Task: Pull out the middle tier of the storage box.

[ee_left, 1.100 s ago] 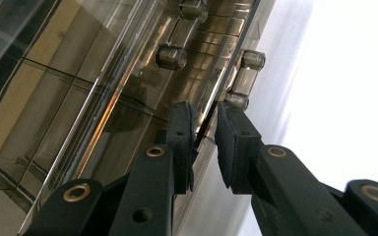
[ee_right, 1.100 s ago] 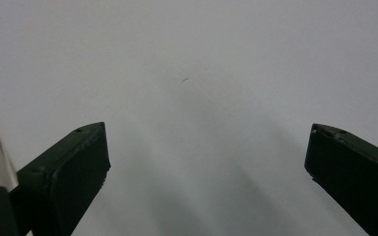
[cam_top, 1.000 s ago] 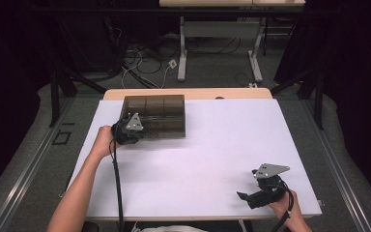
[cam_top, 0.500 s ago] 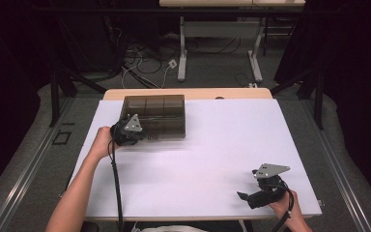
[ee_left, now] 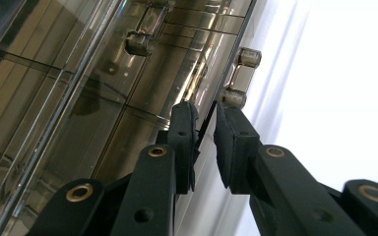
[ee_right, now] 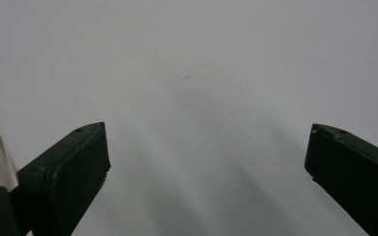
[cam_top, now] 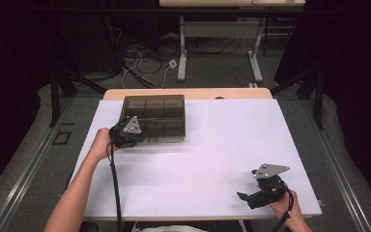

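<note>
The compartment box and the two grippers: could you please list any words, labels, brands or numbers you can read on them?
None can be read.
Smoky transparent compartment box: bare plastic, with no label.
Left gripper: no markings on its black jaws.
Right gripper: no markings either.

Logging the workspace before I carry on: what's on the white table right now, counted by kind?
Smoked clear plastic compartment box: 1
Hand-held tongs: 2, the left tongs closed on the box's front edge, the right tongs open over the bare table
Total: 3
</note>
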The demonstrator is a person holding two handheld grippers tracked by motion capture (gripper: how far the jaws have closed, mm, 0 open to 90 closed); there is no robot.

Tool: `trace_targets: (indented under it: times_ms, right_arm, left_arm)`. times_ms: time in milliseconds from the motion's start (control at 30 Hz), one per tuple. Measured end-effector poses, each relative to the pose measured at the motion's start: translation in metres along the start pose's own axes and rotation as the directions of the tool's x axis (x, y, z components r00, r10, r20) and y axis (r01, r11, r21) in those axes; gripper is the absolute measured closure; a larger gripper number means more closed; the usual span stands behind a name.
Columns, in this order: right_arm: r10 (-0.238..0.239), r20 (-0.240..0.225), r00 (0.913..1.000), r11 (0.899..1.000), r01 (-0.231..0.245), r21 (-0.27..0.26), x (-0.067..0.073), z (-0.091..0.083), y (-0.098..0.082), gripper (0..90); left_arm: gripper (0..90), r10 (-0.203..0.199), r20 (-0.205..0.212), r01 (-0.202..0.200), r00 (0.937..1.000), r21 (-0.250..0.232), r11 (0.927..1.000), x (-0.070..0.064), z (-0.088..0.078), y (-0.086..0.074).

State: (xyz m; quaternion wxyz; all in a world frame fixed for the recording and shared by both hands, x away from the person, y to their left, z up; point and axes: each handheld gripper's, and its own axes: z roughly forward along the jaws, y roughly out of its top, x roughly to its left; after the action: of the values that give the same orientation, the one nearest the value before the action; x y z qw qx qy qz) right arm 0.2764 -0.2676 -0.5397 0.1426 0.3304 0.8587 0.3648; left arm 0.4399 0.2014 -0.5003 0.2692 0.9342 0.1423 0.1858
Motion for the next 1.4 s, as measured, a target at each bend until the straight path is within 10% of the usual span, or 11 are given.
trace_targets:
  times_ms: [1400]
  right_arm:
    - [0.002,-0.007,1.0000,1.000,-0.002,0.000,-0.0004,0.0008,-0.0005,2.6]
  left_arm:
    - [77.8,-0.001,0.062,0.000,0.9981,0.023,0.9997,-0.0098,-0.0066,-0.0018]
